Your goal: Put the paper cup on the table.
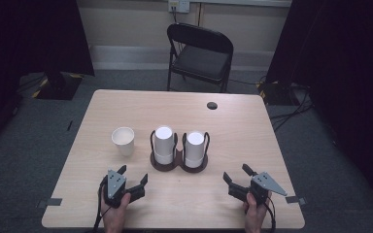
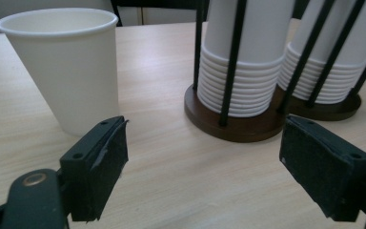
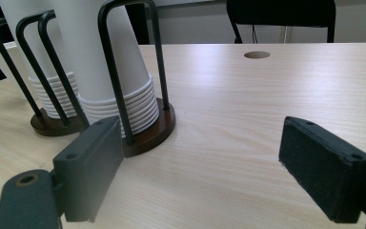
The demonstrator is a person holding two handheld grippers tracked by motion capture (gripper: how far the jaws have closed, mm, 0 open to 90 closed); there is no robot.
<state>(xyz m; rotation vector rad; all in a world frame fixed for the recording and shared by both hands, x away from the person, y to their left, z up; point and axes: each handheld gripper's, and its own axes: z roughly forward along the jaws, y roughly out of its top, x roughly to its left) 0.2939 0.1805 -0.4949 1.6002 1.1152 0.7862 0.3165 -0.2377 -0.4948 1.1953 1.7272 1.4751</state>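
Note:
A single white paper cup (image 1: 123, 140) (image 2: 66, 62) stands upright, mouth up, on the wooden table (image 1: 233, 131). To its right a dark double holder (image 1: 178, 162) with black wire loops carries two stacks of upside-down white cups (image 1: 164, 144) (image 1: 194, 148) (image 2: 245, 57) (image 3: 109, 71). My left gripper (image 1: 135, 175) (image 2: 202, 162) is open near the front edge, just short of the single cup and the left stack, with nothing between its jaws. My right gripper (image 1: 237, 174) (image 3: 200, 162) is open too, to the right of the holder and apart from it.
A round cable hole (image 1: 212, 105) (image 3: 257, 55) sits in the table's far right part. A black folding chair (image 1: 200, 54) stands behind the table. Dark curtains hang on both sides, and cables lie on the floor to the right.

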